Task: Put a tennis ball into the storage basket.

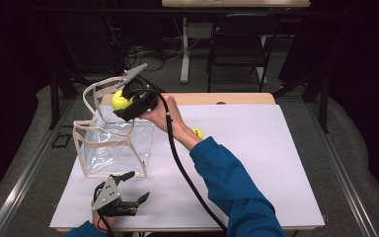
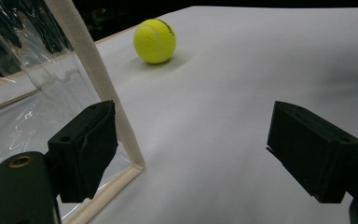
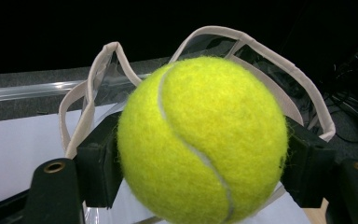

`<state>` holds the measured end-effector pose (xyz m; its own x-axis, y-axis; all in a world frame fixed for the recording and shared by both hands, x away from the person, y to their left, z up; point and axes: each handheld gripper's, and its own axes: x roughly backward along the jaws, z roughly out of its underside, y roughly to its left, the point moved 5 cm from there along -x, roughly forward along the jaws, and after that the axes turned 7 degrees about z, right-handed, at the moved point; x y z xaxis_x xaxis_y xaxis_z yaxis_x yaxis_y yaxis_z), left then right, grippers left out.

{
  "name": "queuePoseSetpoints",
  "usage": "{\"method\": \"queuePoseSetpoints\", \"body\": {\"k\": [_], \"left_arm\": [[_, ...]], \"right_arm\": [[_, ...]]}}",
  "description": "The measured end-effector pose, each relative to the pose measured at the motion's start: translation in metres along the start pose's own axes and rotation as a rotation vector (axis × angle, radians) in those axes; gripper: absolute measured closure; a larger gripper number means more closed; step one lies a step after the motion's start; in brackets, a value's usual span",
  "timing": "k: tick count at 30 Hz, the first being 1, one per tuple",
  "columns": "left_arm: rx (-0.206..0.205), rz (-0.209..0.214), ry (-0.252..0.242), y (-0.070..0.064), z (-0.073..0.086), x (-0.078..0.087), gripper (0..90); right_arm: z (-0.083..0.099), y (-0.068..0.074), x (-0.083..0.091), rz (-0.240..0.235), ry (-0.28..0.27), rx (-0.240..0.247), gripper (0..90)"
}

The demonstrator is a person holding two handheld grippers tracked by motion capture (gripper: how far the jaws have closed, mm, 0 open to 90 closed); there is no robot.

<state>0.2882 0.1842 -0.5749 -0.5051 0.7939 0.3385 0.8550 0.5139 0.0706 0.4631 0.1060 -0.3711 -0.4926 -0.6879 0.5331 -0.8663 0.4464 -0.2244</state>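
fuzzy yellow tennis ball (image 3: 200,140), curved white seam

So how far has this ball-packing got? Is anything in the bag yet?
Nothing looks packed yet: the clear bag appears empty. In hand: the right gripper is shut on a tennis ball and holds it above the bag's open top, ready to drop. Left to do: a second ball lies on the white table. The left gripper waits open beside the bag's near corner.

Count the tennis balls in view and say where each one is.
2. One tennis ball is clamped in the right gripper above the clear bag; the second tennis ball lies on the white table.
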Motion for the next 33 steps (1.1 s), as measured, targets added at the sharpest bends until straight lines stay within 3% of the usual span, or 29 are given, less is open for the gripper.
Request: {"method": "queuePoseSetpoints", "body": {"k": [30, 33], "left_arm": [[0.01, 0.0, -0.008, 0.001, 0.0, 0.0, 16.0], [0.007, 0.001, -0.006, 0.0, 0.0, 0.001, 16.0]], "right_arm": [[0.006, 0.004, -0.028, -0.009, 0.098, 0.003, 25.1], [0.006, 0.006, -0.029, -0.018, 0.105, -0.003, 18.5]]}}
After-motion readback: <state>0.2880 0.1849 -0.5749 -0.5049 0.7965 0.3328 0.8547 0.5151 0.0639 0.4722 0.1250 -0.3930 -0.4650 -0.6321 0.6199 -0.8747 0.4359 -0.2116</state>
